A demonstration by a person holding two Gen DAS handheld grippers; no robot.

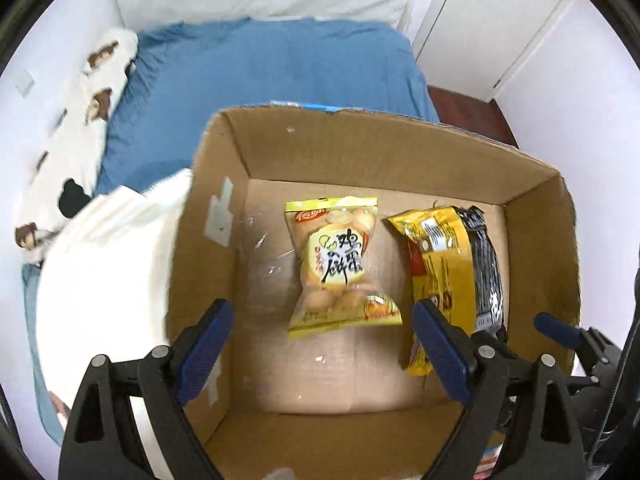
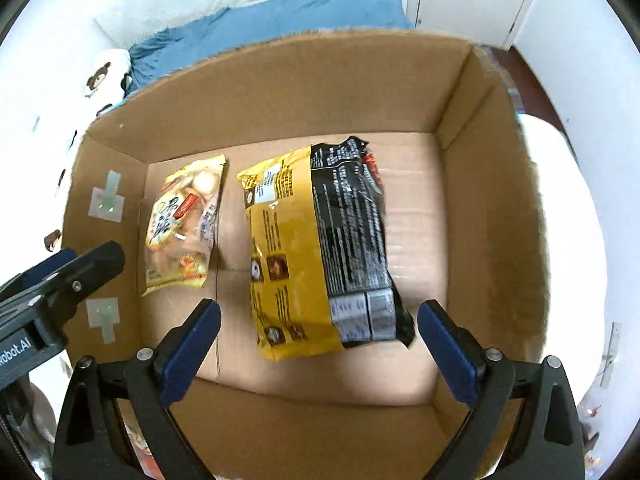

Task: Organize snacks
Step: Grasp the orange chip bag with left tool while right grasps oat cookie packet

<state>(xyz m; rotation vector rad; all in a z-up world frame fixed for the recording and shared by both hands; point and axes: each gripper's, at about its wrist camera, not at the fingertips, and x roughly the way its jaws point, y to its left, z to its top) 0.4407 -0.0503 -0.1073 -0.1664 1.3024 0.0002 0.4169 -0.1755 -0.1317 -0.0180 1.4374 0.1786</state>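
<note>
- The left wrist view takes in more of the room: a blue bedsheet (image 1: 256,80) from 10 to 1 o'clock, a white cloth with brown bear prints (image 1: 80,120) at 9 o'clock, a pale folded item (image 1: 104,280) pressed against the box's outer left wall, and a white door (image 1: 492,20) at 1 o'clock.
- The right wrist view looks straight down into the cardboard box (image 2: 500,240), showing its right wall and bare floor strip at 3 o'clock, plus two tape patches (image 2: 106,204) on the left inner wall.
- The left gripper (image 1: 322,348) stands wide, nothing between its blue pads. The egg-biscuit packet (image 1: 340,268) lies flat on the box floor just beyond the fingertips, toward 12 o'clock.
- The right gripper (image 2: 318,348) is also wide and empty. The yellow-and-black noodle packet (image 2: 320,248) lies on the floor directly ahead at 12 o'clock, its near end between the two pads' lines but untouched.
- In the right view the left gripper shows at 9 o'clock over the box's left rim.
- The two packets lie side by side, apart, biscuit packet on the left.
- Open cardboard floor remains at 3 o'clock of the noodle packet and along the near wall at 6 o'clock; the walls rise on all four sides.
</note>
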